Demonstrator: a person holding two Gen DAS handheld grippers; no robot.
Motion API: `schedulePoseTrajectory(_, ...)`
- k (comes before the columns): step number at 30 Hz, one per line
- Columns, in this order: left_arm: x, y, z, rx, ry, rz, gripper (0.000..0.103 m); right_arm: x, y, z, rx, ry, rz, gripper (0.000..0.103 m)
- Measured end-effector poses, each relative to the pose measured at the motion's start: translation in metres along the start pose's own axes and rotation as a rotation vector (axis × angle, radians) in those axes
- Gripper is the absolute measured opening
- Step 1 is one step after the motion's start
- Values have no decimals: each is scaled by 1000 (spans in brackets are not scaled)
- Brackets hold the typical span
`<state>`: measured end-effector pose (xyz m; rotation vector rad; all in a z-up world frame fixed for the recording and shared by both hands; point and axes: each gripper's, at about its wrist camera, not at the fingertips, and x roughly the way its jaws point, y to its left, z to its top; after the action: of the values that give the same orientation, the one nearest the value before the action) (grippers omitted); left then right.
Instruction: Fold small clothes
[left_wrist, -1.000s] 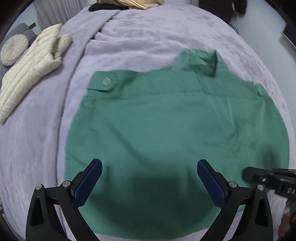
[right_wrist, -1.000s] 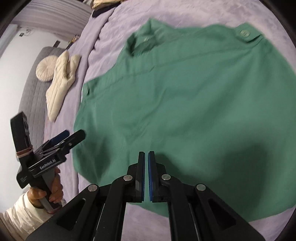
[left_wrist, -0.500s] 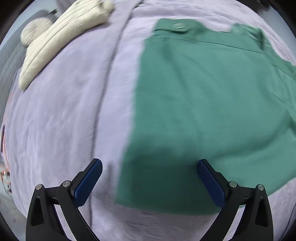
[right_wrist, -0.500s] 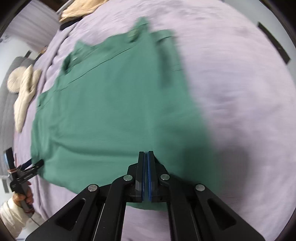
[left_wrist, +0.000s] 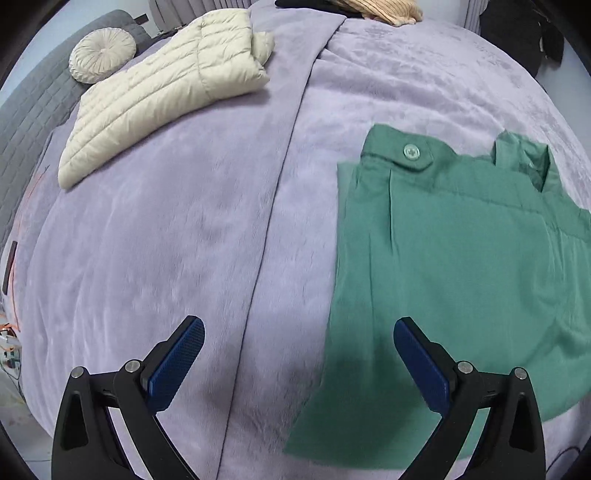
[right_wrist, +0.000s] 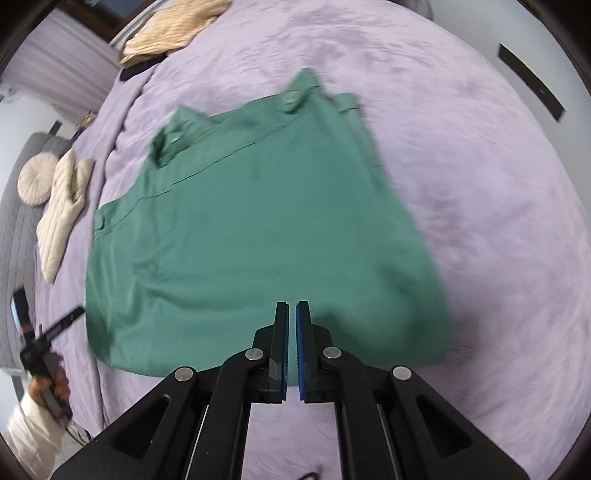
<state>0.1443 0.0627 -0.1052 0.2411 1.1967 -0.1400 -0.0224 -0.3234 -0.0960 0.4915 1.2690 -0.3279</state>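
Observation:
A green shirt (left_wrist: 461, 266) lies flat, back up, on the lilac bedspread (left_wrist: 166, 240), with the collar at the far side. In the right wrist view the green shirt (right_wrist: 258, 221) fills the middle. My left gripper (left_wrist: 299, 343) is open and empty, above the bedspread at the shirt's lower left corner. It also shows at the left edge of the right wrist view (right_wrist: 55, 328), held by a hand. My right gripper (right_wrist: 291, 314) is nearly shut with a thin gap, empty, above the shirt's near hem.
A cream puffer jacket (left_wrist: 166, 88) and a round cushion (left_wrist: 101, 53) lie at the far left. A tan knit garment (right_wrist: 173, 27) over a dark one lies at the head of the bed. A grey quilted headboard (left_wrist: 22, 122) stands at left.
My left gripper swung left from over the shirt's middle to its lower left corner. My right gripper moved right toward the right side of the hem. Its jaws show a slightly wider gap.

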Motion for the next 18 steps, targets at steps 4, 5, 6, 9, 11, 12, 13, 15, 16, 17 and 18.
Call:
schedulePoseTrajectory(4, 43, 16, 22, -35, 44, 59, 103, 25, 1, 4, 10, 19, -40, 4)
schedulePoseTrajectory(5, 55, 17, 20, -36, 68, 72, 103, 30, -6, 4, 20, 30, -61, 4)
schedulePoseTrajectory(6, 63, 21, 17, -39, 89, 70, 103, 36, -17, 3, 40, 46, -79, 4)
schedulePoseTrajectory(9, 65, 35, 9, -54, 101, 36, 103, 30, -49, -1, 134, 37, -21, 3)
schedulePoseTrajectory(11, 54, 42, 4, -45, 95, 38, 103, 18, -56, -3, 154, 22, -53, 4)
schedulePoseTrajectory(12, 50, 44, 2, -37, 93, 44, 103, 13, -57, -4, 160, 22, -59, 4)
schedulePoseTrajectory(13, 44, 47, 0, -31, 91, 56, 103, 8, -58, -5, 168, 21, -62, 5)
schedulePoseTrajectory(15, 31, 52, -5, -33, 86, 56, 103, 1, -55, -4, 165, 18, -65, 21)
schedulePoseTrajectory(16, 25, 55, -8, -39, 90, 51, 103, -4, -52, -6, 158, 12, -70, 28)
schedulePoseTrajectory(17, 19, 57, -13, -43, 94, 44, 103, -8, -46, -8, 149, 5, -75, 42)
schedulePoseTrajectory(18, 14, 60, -18, -44, 98, 39, 103, -12, -42, -10, 145, -1, -74, 48)
